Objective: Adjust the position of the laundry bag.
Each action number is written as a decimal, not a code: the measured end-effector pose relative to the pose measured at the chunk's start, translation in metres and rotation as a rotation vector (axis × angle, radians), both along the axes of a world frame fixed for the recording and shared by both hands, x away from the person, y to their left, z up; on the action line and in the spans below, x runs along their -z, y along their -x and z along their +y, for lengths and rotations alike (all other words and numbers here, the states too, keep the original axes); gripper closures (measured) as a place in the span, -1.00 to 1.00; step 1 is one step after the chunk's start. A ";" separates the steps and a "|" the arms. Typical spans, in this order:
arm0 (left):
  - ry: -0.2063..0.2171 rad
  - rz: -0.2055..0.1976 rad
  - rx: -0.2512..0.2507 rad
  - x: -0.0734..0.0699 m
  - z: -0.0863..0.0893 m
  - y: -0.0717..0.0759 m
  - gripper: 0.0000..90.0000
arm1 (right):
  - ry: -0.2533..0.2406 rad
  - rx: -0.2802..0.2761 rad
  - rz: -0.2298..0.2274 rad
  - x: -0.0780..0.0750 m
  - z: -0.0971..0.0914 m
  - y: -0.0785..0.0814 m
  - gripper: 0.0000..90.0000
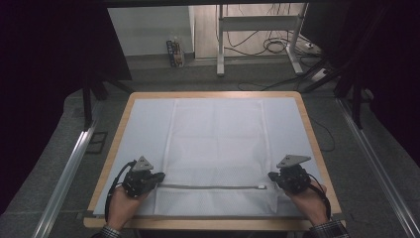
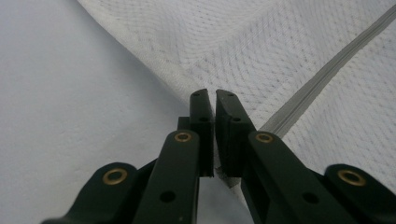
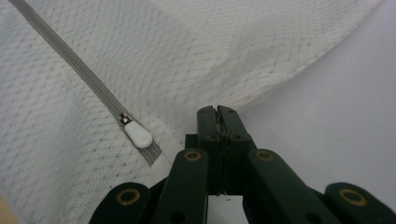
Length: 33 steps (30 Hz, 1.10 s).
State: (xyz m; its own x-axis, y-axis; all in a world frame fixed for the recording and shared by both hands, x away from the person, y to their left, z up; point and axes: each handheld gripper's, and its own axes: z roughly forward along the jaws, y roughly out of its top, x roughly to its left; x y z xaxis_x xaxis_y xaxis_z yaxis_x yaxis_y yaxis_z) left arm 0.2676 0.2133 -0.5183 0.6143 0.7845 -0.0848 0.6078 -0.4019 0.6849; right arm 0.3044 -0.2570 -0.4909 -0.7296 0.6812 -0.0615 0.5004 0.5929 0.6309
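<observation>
Currently mesh laundry bag [image 1: 218, 148] lies flat, centred on desk [image 1: 309, 124], zipper [image 1: 210, 187] running along near edge. Left tool [image 1: 157, 177] pinches bag's near-left edge, jaws pressed together on fabric; right tool [image 1: 273, 176] pinches near-right edge likewise. Likely holding both corners to keep bag taut and spread. Zipper pull [image 3: 138, 135] sits just beside right tool. White mat [image 1: 143, 119] underneath; nothing obstructs.

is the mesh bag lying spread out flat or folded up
Spread flat. The mesh bag lies as one open rectangle on the table, its zipper running straight across the near end.
</observation>
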 end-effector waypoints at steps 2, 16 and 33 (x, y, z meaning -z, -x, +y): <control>0.000 0.001 0.001 0.000 0.000 0.001 0.92 | 0.001 -0.004 0.001 0.000 0.000 0.002 0.96; -0.029 -0.026 -0.019 0.002 -0.002 0.005 0.22 | -0.028 -0.029 -0.012 0.003 -0.003 0.007 0.62; -0.058 -0.023 -0.006 0.010 0.000 0.000 -0.79 | -0.093 -0.031 -0.039 0.014 -0.007 -0.006 -0.60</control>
